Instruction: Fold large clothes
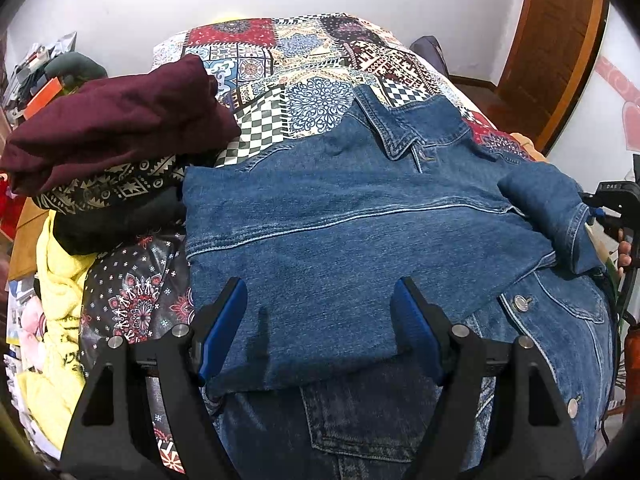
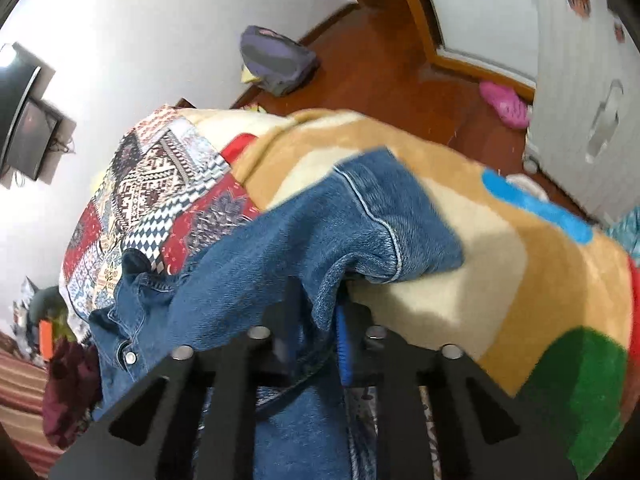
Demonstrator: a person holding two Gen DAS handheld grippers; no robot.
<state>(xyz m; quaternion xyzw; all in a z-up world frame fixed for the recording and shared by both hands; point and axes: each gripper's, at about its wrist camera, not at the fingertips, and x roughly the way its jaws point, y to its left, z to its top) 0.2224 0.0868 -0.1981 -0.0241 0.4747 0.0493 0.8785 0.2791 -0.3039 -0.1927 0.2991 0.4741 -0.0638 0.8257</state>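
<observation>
A blue denim jacket (image 1: 360,216) lies spread on the bed, one side folded over its middle. My left gripper (image 1: 320,292) hovers open over the folded panel near the hem, its blue pads (image 1: 224,332) wide apart and the cloth lying flat beneath them. At the right edge a sleeve (image 1: 552,208) is bunched, and my right gripper (image 1: 612,216) with a person's fingers sits beside its cuff. In the right wrist view, the right gripper (image 2: 316,316) is shut on a fold of the denim sleeve (image 2: 360,220), which drapes over the fingers and hides the tips.
A patchwork quilt (image 1: 280,72) covers the bed, with a tan blanket (image 2: 500,260) along its right side. A stack of folded clothes topped by a maroon garment (image 1: 120,120) sits left, and a yellow garment (image 1: 60,280) below it. On the wooden floor are a backpack (image 2: 276,60) and a pink slipper (image 2: 504,104).
</observation>
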